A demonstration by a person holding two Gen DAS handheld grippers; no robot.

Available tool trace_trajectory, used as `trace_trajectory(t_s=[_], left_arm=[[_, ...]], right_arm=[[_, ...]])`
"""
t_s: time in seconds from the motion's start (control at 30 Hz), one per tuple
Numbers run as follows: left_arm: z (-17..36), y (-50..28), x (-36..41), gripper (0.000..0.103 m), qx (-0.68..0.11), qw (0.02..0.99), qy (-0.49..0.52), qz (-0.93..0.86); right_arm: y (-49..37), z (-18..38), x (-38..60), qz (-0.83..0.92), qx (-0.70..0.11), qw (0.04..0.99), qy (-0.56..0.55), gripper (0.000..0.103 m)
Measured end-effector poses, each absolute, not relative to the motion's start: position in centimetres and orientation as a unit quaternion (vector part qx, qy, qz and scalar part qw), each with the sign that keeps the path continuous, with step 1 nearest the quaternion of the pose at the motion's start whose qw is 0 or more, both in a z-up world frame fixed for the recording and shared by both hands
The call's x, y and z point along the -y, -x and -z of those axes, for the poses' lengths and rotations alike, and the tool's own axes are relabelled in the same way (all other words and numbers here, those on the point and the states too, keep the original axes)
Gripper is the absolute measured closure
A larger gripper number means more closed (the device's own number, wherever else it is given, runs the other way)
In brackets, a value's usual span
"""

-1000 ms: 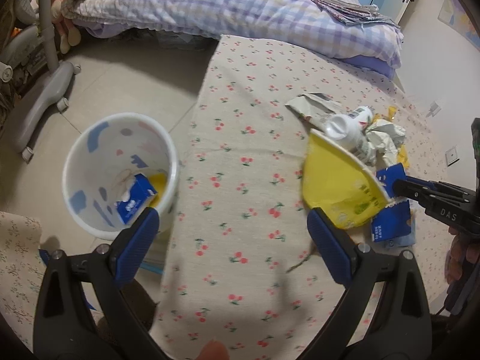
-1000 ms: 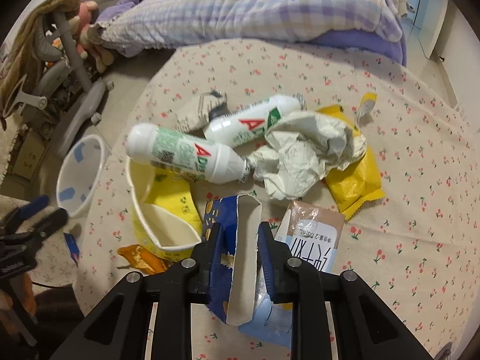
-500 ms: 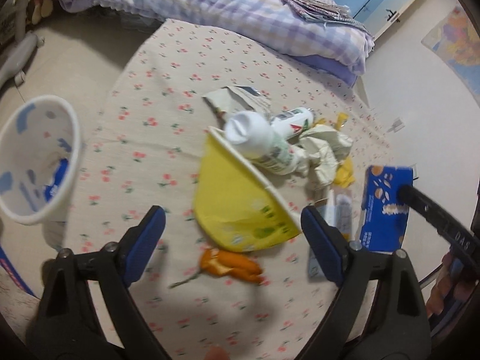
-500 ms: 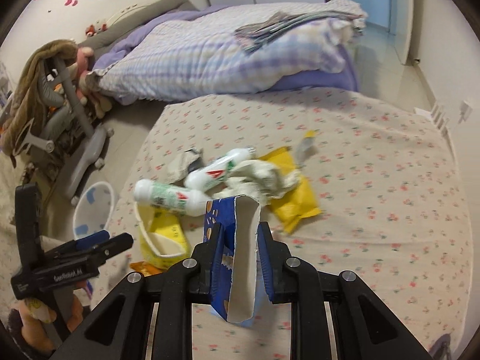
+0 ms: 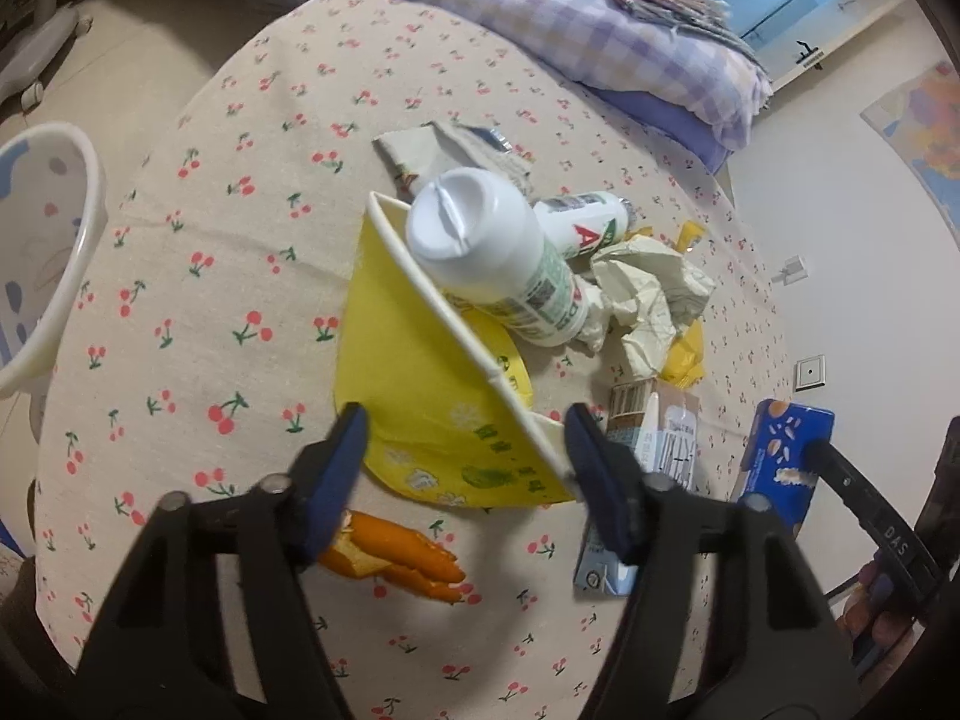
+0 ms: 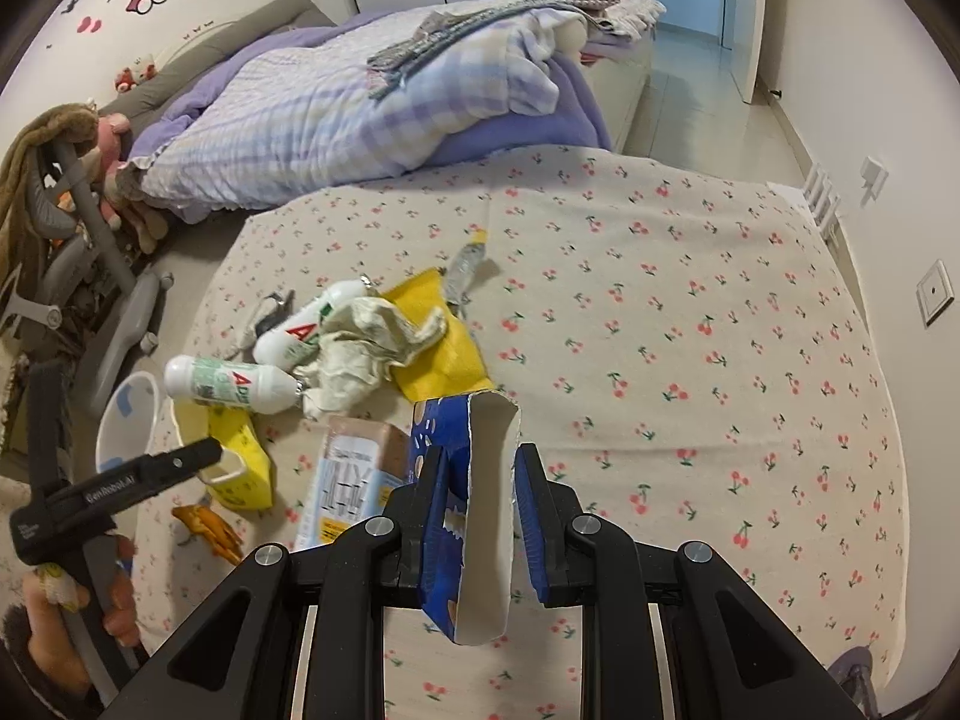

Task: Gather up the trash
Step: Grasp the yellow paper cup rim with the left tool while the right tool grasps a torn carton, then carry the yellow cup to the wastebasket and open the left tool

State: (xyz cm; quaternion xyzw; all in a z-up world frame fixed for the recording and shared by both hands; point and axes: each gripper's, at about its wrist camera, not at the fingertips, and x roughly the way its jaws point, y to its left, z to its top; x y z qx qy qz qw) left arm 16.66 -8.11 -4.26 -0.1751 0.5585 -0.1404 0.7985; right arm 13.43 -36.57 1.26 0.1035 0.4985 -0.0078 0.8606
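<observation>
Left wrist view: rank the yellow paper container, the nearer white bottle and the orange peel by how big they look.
1. yellow paper container, largest.
2. nearer white bottle; it sits on the container's rim, nearer the lens, so it may look enlarged.
3. orange peel, smallest, partly hidden behind the left claw.

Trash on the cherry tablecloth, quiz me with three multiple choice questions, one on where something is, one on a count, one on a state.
1. Where does the nearer white bottle lie?
A. across the yellow carton's rim
B. in the bin
C. on the bed

2. How many white bottles are on the table?
A. one
B. two
C. four

3. What is the right gripper doing?
A. hanging open and empty
B. clamping the blue box
C. holding a bottle

Answers: 1 A, it rests on the carton's edge. 2 B, a second bottle lies behind. 3 B, the pads press both sides of the box.
</observation>
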Motion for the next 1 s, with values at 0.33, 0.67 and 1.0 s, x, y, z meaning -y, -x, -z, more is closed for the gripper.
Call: trace_trajectory(t_s=[0.33,0.67,1.0], left_arm=[[2.9,-15.7,7.6,0.095,-0.547,0.81,0.132,0.165],[0.9,-15.2,4.9,0.098,-0.523,0.826,0.128,0.165],[-1.1,-14.8,-0.5,0.098,-0.488,0.855,0.124,0.124]], right_arm=[[-13.3,-1.6,36.7,0.009,-0.492,0.864,-0.106,0.08],[-13.7,-2.5,34.7,-0.004,-0.482,0.87,-0.104,0.08],[-15.0,-3.6,31.1,-0.029,-0.472,0.876,-0.097,0.08]])
